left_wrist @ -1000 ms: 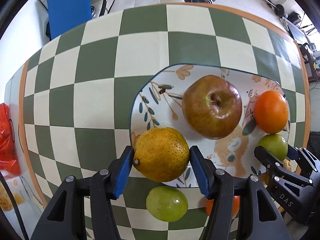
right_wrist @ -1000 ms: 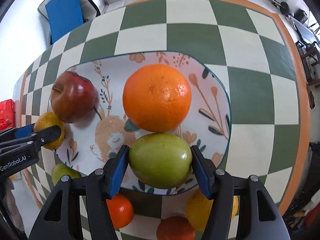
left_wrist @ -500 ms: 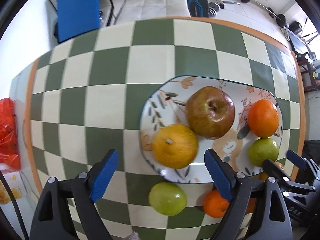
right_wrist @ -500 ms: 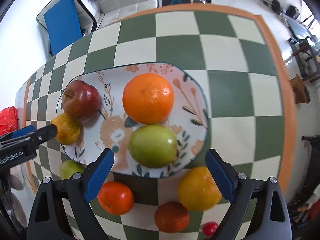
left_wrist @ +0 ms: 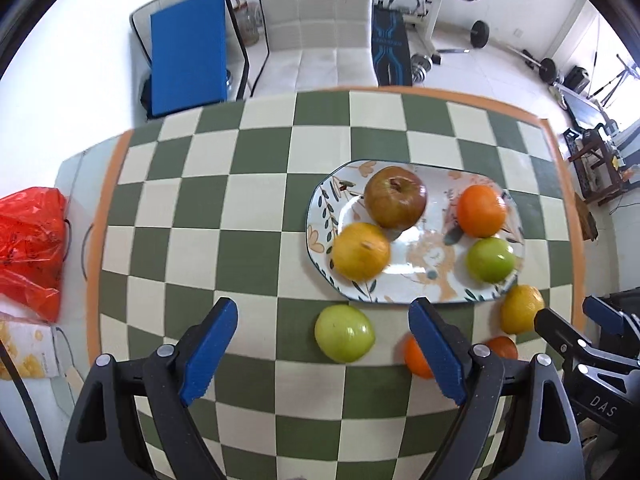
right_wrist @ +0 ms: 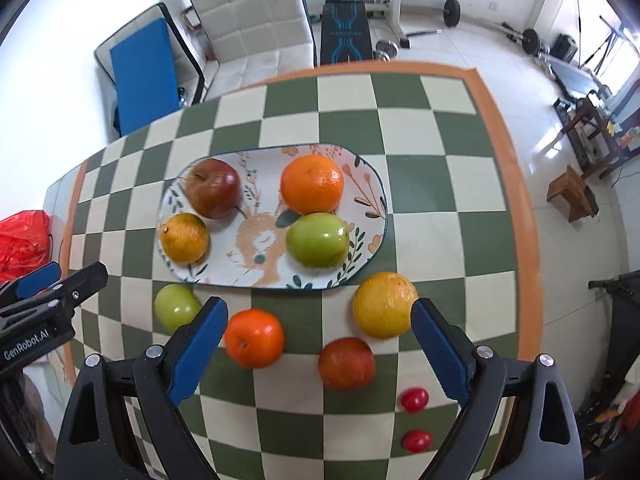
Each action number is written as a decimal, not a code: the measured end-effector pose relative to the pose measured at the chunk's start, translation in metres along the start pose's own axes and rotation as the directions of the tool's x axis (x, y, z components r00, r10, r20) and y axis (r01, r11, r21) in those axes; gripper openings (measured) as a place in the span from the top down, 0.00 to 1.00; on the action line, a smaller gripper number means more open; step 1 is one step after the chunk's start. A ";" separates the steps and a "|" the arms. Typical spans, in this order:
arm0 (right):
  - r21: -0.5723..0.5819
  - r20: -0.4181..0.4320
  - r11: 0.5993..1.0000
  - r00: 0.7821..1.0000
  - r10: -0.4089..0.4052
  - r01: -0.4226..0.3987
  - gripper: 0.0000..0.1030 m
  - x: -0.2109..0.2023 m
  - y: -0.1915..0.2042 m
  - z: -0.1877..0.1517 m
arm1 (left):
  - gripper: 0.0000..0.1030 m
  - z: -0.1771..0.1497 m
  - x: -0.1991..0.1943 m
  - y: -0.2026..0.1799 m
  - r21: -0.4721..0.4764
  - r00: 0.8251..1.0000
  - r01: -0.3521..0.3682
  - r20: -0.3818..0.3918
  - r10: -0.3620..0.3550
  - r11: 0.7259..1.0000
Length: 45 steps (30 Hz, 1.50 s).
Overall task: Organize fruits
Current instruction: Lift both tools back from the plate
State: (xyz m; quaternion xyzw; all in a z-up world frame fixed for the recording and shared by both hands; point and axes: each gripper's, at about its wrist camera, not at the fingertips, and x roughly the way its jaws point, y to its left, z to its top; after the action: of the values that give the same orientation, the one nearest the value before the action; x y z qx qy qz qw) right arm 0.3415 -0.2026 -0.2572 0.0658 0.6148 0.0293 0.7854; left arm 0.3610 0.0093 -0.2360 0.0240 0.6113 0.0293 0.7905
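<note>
Green-and-cream checks are covering the surface point(right_wrist: 432, 152), which is carrying an oval plate point(right_wrist: 370, 184) with a floral print.

Four fruits are lying on the plate: a red apple point(right_wrist: 214, 188) at its far left, an orange point(right_wrist: 312, 184) at its far right, a yellow citrus point(right_wrist: 184, 238) at its near left, and a green apple point(right_wrist: 318, 240) at its near right. The red apple and the yellow citrus are sitting close together; the orange and the green apple are touching or nearly touching.

Loose fruit is lying on the surface along the near rim of the plate:
- a small green fruit point(right_wrist: 176, 308) at the left;
- a tangerine point(right_wrist: 254, 338) just right of it;
- a darker tangerine point(right_wrist: 346, 363) farther right;
- a large yellow citrus point(right_wrist: 384, 304) just beside the plate's near-right rim;
- two small red tomatoes point(right_wrist: 415, 399) nearest the camera, at the right.

The left claw point(left_wrist: 322, 348) is hanging above the surface with its blue pads wide apart, gripping nothing. The small green fruit point(left_wrist: 344, 333) is lying below the gap, nearer the right pad.

The right claw point(right_wrist: 318, 346) is likewise standing wide apart and gripping nothing. The two tangerines are lying below its gap, and the large yellow citrus is sitting just beside its right pad.

A red bag point(left_wrist: 30, 248) is lying off the surface's left edge.
</note>
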 end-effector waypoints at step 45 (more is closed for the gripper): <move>0.157 -0.057 0.977 0.986 0.156 -0.145 0.08 0.004 -0.031 -0.050 | 0.01 -0.038 0.002 0.028 -0.084 0.996 0.001 -0.088 -0.008 0.996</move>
State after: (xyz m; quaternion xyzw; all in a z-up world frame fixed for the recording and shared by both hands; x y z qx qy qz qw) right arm 0.2932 -0.2296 -0.2774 0.1710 0.6351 0.0438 0.7520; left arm 0.3242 0.0379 -0.2456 -0.0118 0.6440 0.0541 0.7631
